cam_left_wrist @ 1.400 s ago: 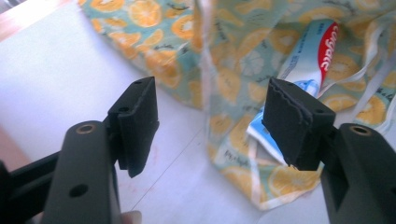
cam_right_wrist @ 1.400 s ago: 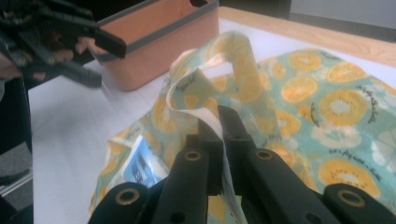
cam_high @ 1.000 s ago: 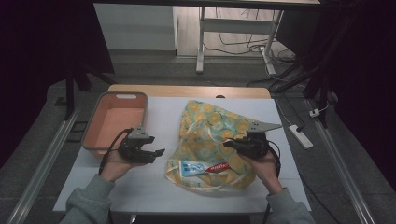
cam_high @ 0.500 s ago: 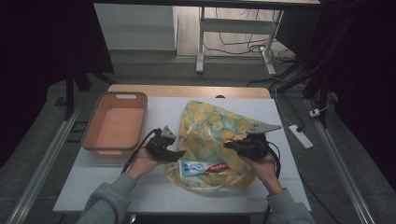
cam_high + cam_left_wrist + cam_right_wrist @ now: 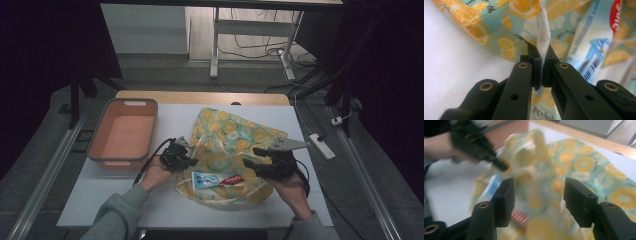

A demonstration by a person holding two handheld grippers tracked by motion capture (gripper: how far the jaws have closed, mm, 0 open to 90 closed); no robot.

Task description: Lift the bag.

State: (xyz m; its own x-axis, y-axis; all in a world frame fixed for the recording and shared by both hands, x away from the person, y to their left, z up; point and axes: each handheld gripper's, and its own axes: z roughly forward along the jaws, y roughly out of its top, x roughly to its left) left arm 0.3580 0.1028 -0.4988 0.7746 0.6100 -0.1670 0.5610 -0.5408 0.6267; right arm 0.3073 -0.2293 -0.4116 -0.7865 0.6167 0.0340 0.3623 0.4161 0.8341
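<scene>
A lemon-print cloth bag (image 5: 235, 142) lies on the white table (image 5: 125, 200). A toothpaste box (image 5: 217, 180) rests on its near part. My left gripper (image 5: 189, 161) sits at the bag's left edge, shut on a white strap of the bag (image 5: 543, 37); the toothpaste box (image 5: 596, 42) lies just beyond its jaws. My right gripper (image 5: 248, 163) hovers over the bag's right part with its jaws wide open and nothing between them. In the right gripper view the bag (image 5: 579, 165) is blurred, and the left gripper (image 5: 499, 163) reaches in from the upper left.
An orange bin (image 5: 123, 132) stands at the table's left, close to my left hand. A white power strip (image 5: 320, 146) lies off the table's right edge. A desk frame and cables stand beyond the far edge.
My left gripper moved right from beside the orange bin to the bag's left edge and closed on the strap. The right gripper stayed over the bag.
</scene>
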